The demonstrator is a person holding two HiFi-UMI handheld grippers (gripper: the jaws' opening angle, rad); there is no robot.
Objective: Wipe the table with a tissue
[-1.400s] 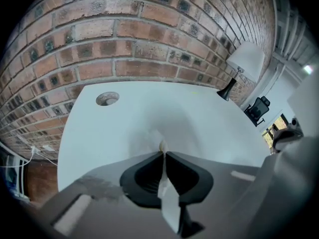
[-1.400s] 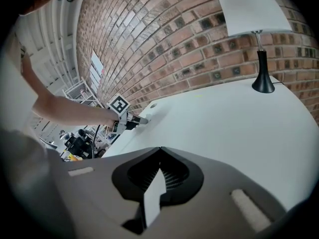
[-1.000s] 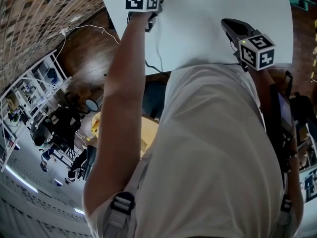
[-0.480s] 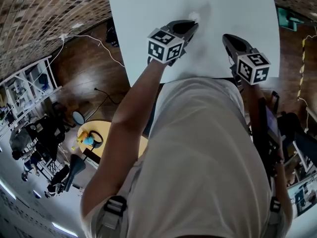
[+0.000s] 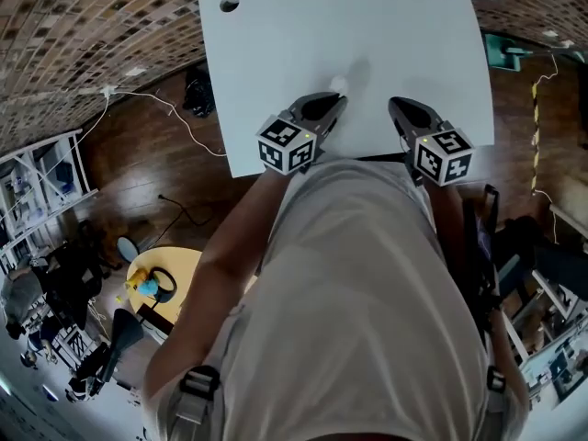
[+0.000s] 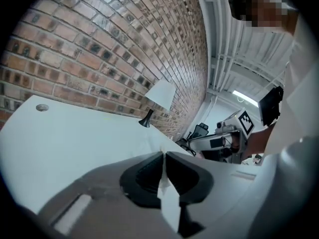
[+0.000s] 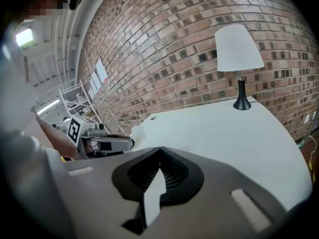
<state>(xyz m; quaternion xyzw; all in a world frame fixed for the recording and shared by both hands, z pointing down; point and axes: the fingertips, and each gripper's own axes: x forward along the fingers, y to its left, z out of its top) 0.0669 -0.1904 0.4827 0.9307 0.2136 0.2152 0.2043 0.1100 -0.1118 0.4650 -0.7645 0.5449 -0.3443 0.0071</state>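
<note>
The white tabletop [image 5: 276,44] runs ahead of both tools to a brick wall [image 7: 189,39], with a lamp [image 7: 238,49] far ahead of the right hand-held gripper [image 5: 395,104], whose jaws meet on nothing. Just beside it, the left hand-held gripper [image 5: 336,99] pinches the crumpled tissue [image 5: 338,84] at its tip, both arms reaching forward.

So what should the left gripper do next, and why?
Probably push the left gripper forward across the white table: it pinches the crumpled white tissue near the table's near edge, with most of the surface lying ahead.
</note>
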